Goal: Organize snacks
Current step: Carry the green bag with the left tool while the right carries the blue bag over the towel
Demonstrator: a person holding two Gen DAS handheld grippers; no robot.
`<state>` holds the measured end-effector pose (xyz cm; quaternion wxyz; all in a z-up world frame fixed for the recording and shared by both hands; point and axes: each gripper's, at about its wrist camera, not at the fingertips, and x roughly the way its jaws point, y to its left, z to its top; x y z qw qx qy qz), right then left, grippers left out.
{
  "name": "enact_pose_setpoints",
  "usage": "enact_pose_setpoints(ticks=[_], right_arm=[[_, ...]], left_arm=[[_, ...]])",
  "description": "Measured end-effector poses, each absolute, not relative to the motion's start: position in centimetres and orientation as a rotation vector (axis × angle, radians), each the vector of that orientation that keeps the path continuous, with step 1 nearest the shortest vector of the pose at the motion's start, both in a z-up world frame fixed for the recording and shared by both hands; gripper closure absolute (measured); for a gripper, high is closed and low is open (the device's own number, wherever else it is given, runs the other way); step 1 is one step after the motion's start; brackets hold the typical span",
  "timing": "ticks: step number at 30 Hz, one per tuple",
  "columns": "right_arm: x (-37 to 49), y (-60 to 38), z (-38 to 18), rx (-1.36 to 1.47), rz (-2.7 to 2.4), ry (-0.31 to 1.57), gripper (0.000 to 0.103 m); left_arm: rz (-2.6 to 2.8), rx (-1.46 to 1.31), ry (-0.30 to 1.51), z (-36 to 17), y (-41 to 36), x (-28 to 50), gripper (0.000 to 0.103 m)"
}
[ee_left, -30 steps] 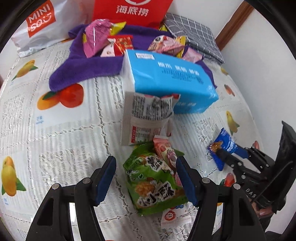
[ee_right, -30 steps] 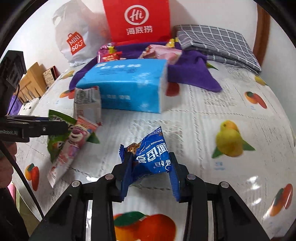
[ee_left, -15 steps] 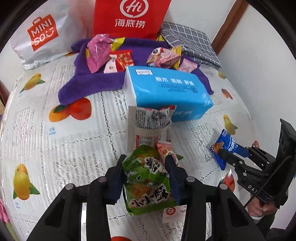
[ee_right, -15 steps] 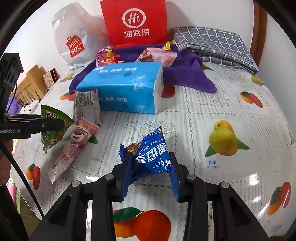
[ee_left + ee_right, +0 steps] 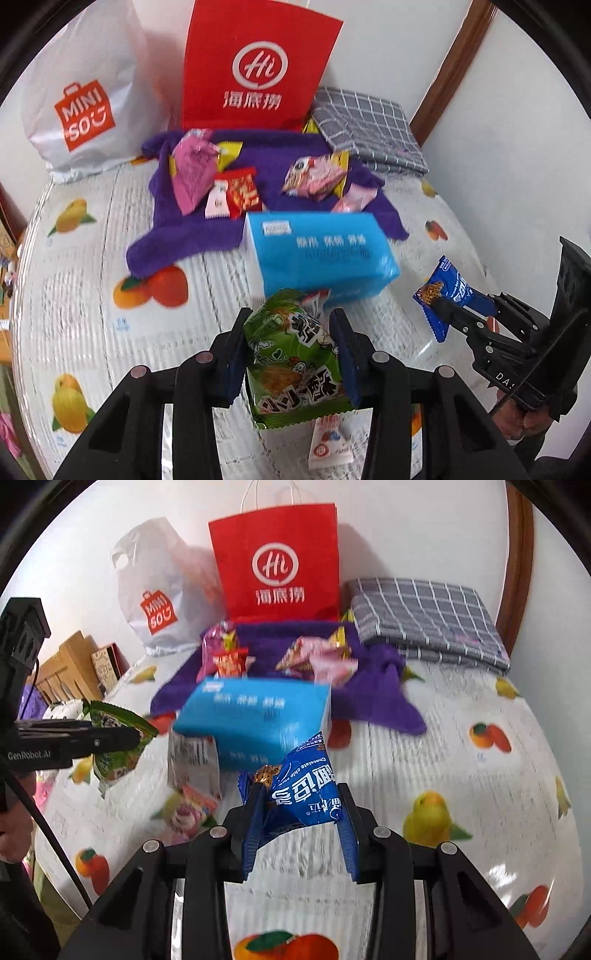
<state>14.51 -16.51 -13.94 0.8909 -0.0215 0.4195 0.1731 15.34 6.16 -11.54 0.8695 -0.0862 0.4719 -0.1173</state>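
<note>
My left gripper (image 5: 291,354) is shut on a green snack bag (image 5: 293,363), held above the fruit-print tablecloth (image 5: 74,295). My right gripper (image 5: 301,819) is shut on a blue chocolate-chip cookie packet (image 5: 306,786), also lifted off the cloth. Each gripper shows in the other view: the right gripper (image 5: 448,314) with the blue packet (image 5: 443,291), the left gripper (image 5: 110,738) with the green bag (image 5: 114,738). A pink-and-white packet (image 5: 328,445) lies on the cloth under the green bag. Several more snacks (image 5: 236,184) rest on a purple towel (image 5: 199,232).
A blue tissue pack (image 5: 321,254) lies mid-table with a white printed packet (image 5: 194,760) at its near side. At the back stand a red paper bag (image 5: 255,70), a white MINISO bag (image 5: 85,92) and a folded grey checked cloth (image 5: 365,129). A wall runs along the right.
The left jaws closed on the green bag and lifted it off the cloth. The right gripper rose with the blue packet. Both cameras now see more of the table's far end.
</note>
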Motion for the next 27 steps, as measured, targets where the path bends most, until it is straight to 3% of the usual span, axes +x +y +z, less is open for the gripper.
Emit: enact_pose_setpoints(ticks=[17, 27], right_arm=[[22.7, -14.5, -7.9, -0.003, 0.360, 0.775, 0.066], [26.9, -12.8, -6.8, -0.024, 0.417, 0.752, 0.066]], left_arm=[[-0.226, -0.164, 0.896, -6.3, 7.8, 22.0, 0.063], [-0.225, -0.176, 0.917, -6.9, 8.1, 26.3, 0.063]])
